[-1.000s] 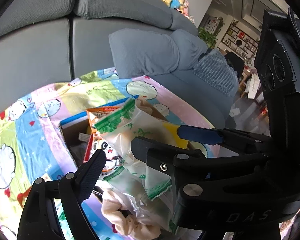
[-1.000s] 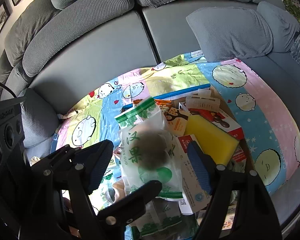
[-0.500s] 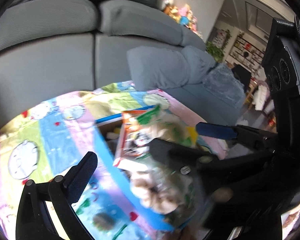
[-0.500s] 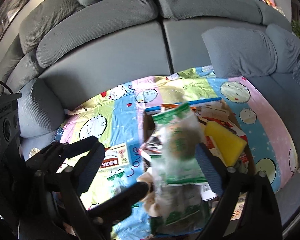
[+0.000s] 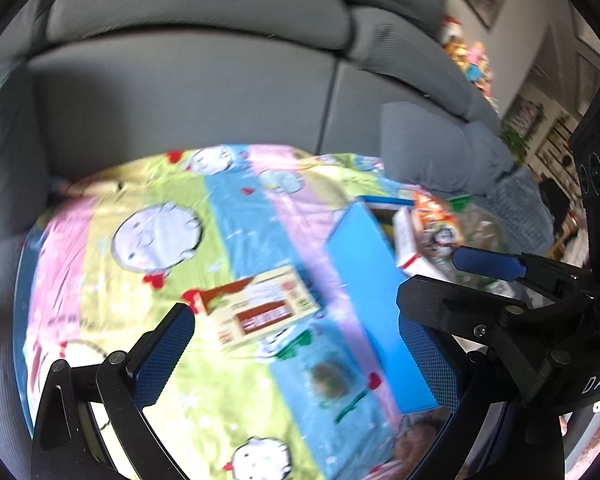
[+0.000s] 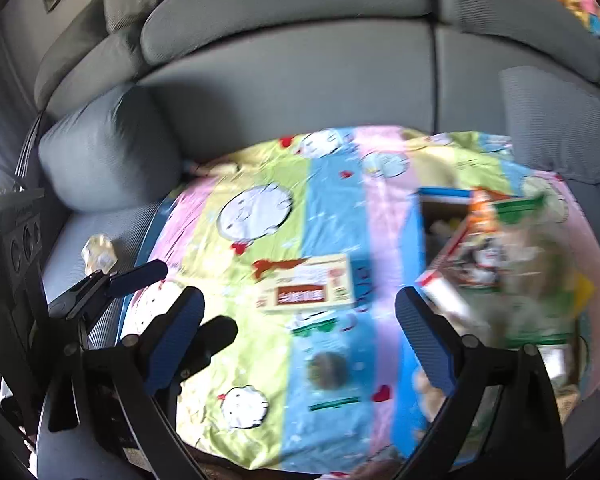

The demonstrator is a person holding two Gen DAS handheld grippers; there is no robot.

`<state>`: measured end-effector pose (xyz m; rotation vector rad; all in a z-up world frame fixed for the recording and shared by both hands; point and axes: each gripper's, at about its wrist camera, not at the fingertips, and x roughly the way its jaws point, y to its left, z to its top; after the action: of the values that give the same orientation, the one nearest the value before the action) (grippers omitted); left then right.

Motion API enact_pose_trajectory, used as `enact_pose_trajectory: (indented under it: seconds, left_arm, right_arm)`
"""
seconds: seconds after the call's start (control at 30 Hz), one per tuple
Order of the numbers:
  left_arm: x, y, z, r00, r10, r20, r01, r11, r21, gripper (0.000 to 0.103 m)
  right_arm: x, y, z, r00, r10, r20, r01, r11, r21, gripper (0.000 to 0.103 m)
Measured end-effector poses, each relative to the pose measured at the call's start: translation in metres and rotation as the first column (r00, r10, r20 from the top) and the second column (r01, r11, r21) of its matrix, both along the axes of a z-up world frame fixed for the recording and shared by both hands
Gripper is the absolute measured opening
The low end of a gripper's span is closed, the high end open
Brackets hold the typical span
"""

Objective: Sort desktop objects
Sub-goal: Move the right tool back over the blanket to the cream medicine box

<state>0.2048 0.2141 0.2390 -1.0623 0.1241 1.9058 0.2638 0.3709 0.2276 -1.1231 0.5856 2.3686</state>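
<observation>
A flat cream and red box [image 5: 260, 308] [image 6: 308, 288] lies on the cartoon-print cloth [image 5: 148, 240] [image 6: 260, 208]. Just in front of it lies a small clear bag with a brown lump [image 5: 330, 374] [image 6: 326, 368]. My left gripper [image 5: 296, 360] hangs open above both, holding nothing. My right gripper [image 6: 300, 344] hovers over the same spot; its jaws are opening with nothing held between them. At the right stands a blue box [image 5: 364, 264] [image 6: 432, 196] heaped with snack packets, with a green-printed clear bag [image 6: 520, 264] on top.
The cloth covers a low table in front of a grey sofa [image 6: 300, 72] with loose cushions [image 6: 108, 148]. A crumpled clear wrapper [image 6: 98, 252] lies on the sofa seat at the left. Each gripper shows at the edge of the other's view.
Both grippers swung left, away from the blue box, and their jaws widened. The green-printed bag that stood between the right gripper's fingers now lies on the heap in the box.
</observation>
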Motion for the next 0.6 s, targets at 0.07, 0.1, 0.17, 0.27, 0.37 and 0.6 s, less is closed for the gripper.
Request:
enact_pose_trajectory:
  seconds: [0.07,0.1,0.17,0.27,0.37,0.6]
  left_arm:
    - [-0.007,-0.011,-0.01,1.0,0.026,0.012,-0.025,1.0,-0.011,0.102]
    - [-0.01,-0.015,-0.016,0.999,0.037,0.017,-0.037,0.999,-0.016,0.102]
    - [-0.017,-0.025,-0.026,0.998,0.052,0.037,-0.051,0.998,-0.022,0.102]
    - [-0.029,-0.036,-0.044,0.994,0.067,0.09,-0.066,0.998,-0.014,0.102]
    - [-0.038,-0.038,-0.059,0.99,0.088,0.113,-0.086,0.996,-0.024,0.102]
    - [-0.05,-0.032,-0.102,0.981,0.092,0.17,-0.085,0.995,-0.052,0.102]
  right_arm:
    - [-0.014,-0.003,-0.011,1.0,0.014,0.024,-0.014,1.0,-0.021,0.097]
    - [-0.019,-0.004,-0.016,0.999,0.019,0.032,-0.018,0.999,-0.029,0.097]
    - [-0.03,-0.005,-0.028,0.998,0.025,0.054,-0.023,0.999,-0.048,0.097]
    - [-0.041,-0.001,-0.042,0.998,0.021,0.066,-0.015,0.996,-0.083,0.097]
    - [-0.052,0.006,-0.058,0.996,0.002,0.091,0.008,0.993,-0.115,0.097]
    - [-0.074,0.026,-0.1,0.982,-0.048,0.18,0.076,0.986,-0.152,0.097]
